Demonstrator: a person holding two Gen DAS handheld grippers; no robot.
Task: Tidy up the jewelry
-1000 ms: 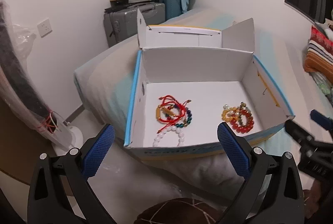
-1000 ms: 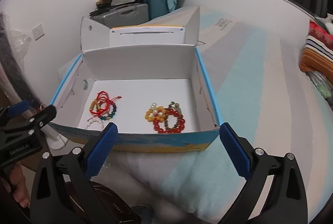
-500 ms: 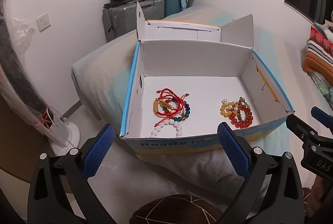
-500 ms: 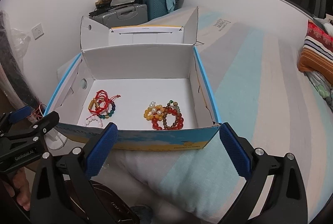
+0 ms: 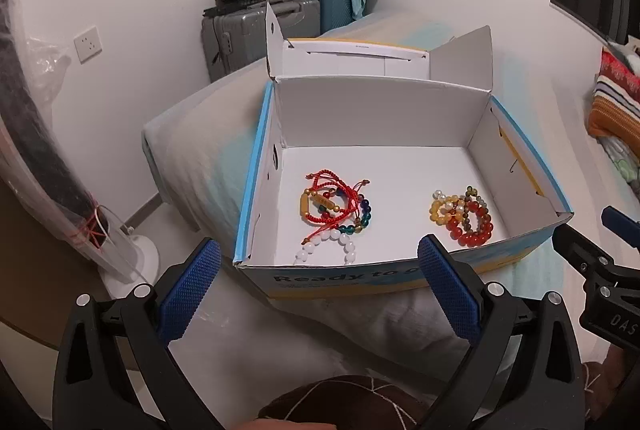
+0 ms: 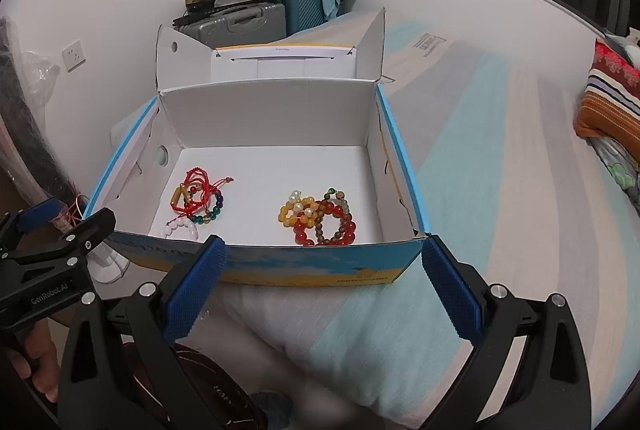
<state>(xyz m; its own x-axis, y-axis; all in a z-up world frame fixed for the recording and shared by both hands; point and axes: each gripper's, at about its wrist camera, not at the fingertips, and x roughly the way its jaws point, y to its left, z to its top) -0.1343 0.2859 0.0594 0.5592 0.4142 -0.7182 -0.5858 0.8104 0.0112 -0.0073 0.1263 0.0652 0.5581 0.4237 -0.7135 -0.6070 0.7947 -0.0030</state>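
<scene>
While both tools hung low in frame before the box (image 5: 400,110), the left gripper (image 5: 316,290) and right gripper (image 6: 320,290) had their blue pads spread wide, holding nothing. Inside the box, centre frame, a red-cord bracelet pile (image 5: 334,206) lay left, well apart from an orange-and-red bead pile (image 5: 462,216) at right. The box's near wall (image 6: 304,268) stood between grippers and jewelry. Suitcases (image 5: 260,26) sat at upper centre.

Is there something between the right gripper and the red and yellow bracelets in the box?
Yes. The front wall of the box stands between the open right gripper and the bracelets. The box is open on top, so nothing visible blocks a reach over that wall.
</scene>
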